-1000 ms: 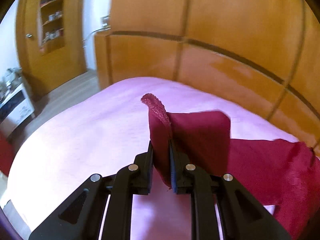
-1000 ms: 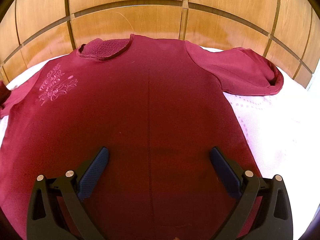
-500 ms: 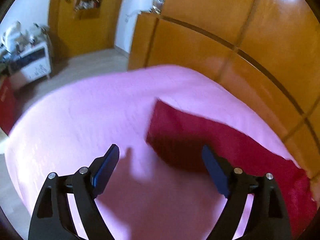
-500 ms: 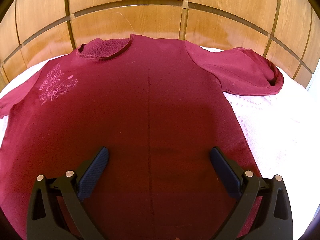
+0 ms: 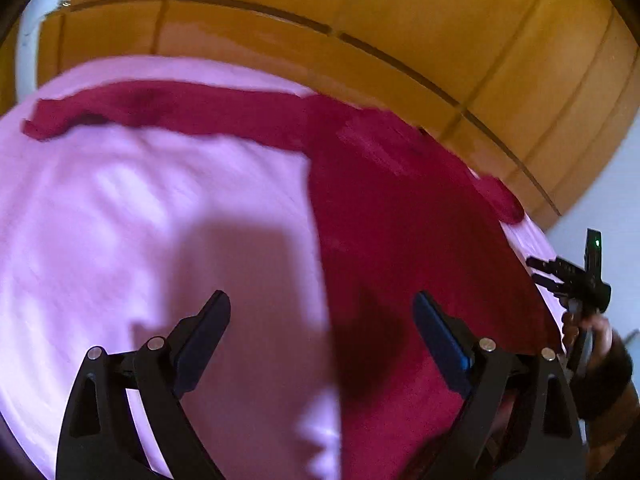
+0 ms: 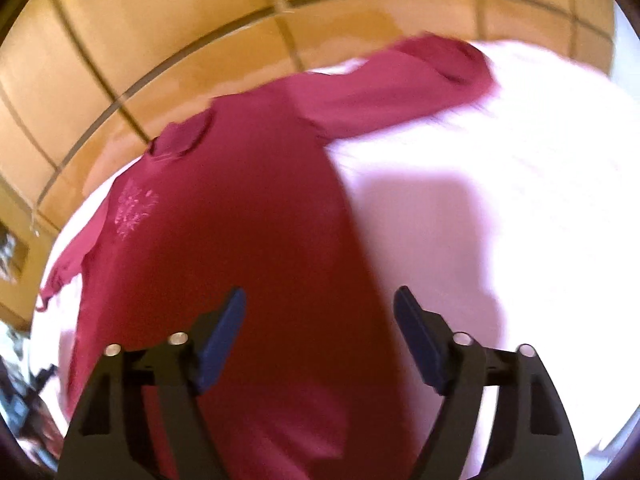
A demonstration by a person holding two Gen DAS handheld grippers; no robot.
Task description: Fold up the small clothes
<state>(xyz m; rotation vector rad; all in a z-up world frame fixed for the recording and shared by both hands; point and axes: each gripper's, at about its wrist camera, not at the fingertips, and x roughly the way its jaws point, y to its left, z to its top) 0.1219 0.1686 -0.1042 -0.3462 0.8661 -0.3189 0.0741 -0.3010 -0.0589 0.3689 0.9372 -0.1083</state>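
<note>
A dark red long-sleeved shirt point(image 5: 400, 220) lies flat on the pink bedspread point(image 5: 120, 240), one sleeve point(image 5: 160, 108) stretched out to the left. My left gripper point(image 5: 322, 308) hovers over the shirt's left side edge, its jaws opening with nothing between them. In the right wrist view the shirt point(image 6: 240, 240) shows its collar point(image 6: 180, 140), pale chest embroidery point(image 6: 136, 208) and other sleeve point(image 6: 400, 84). My right gripper point(image 6: 320, 300) hangs above the shirt's right side edge, jaws closing but still apart, pads on nothing. A hand holds the right gripper point(image 5: 576, 280) at the far right.
A panelled wooden wall point(image 5: 360, 20) runs along the far side of the bed. A pale wall point(image 5: 600, 200) stands at the right. Bare bedspread point(image 6: 500, 200) lies to the right of the shirt.
My left gripper let go of the sleeve cuff, opened wide and swung right toward the shirt's body; the sleeve now lies flat. My right gripper shifted right to the shirt's edge, its jaws narrower.
</note>
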